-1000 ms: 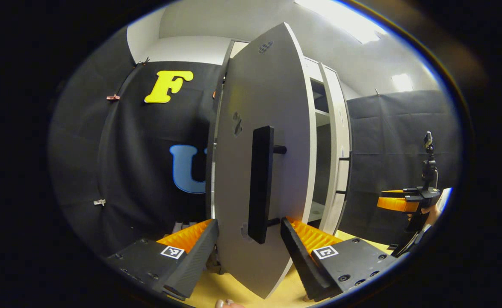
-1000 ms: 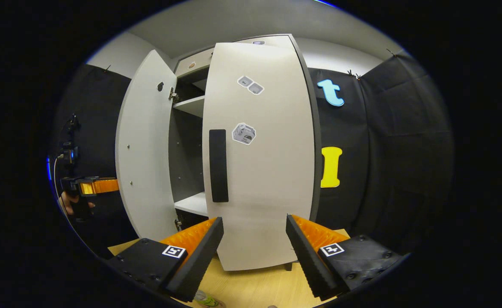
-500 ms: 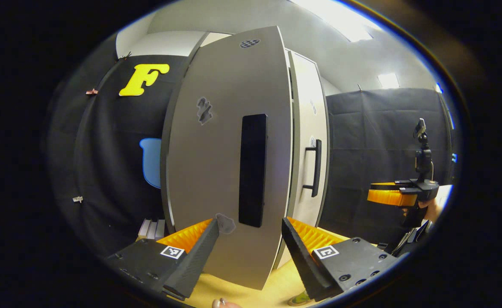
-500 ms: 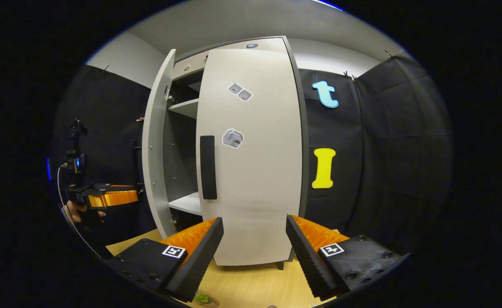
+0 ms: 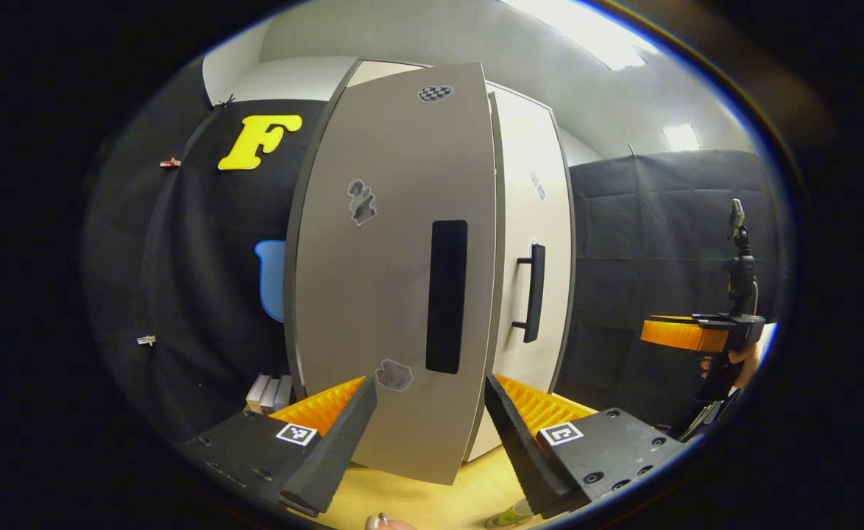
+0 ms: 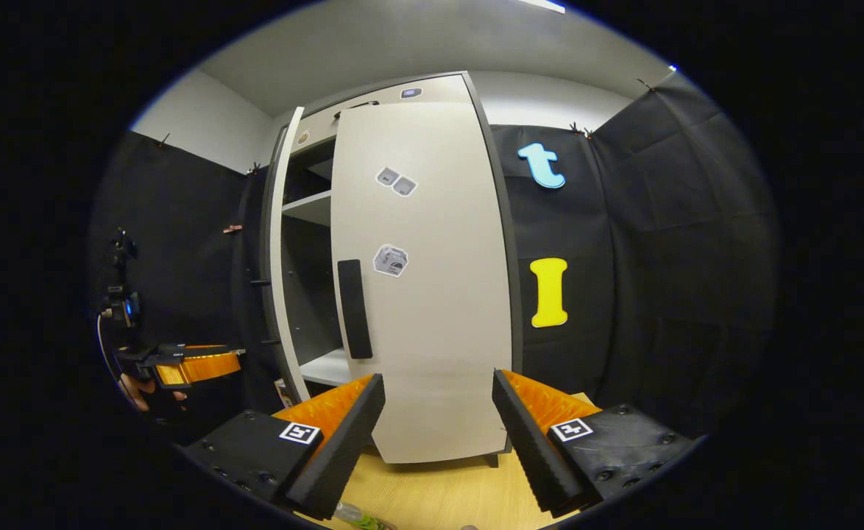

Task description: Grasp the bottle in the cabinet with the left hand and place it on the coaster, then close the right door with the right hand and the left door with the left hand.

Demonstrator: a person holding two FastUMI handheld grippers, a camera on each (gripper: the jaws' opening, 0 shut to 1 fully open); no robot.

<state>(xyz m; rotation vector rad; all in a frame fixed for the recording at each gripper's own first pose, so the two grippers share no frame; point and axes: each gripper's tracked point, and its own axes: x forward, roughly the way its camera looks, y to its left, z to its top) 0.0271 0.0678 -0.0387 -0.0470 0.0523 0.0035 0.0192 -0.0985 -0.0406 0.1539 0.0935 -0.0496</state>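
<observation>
Inside, cabinet (image 6: 373,96) shelves seemingly bare, left door (image 5: 395,294) ajar, both grippers' fingers wide.

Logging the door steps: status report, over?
Left gripper open, facing left door, ajar. Right gripper open, facing right door, looks shut. No obstruction seen.

Pale wooden table (image 6: 439,493); ceiling light (image 5: 586,29) glowing overhead
</observation>
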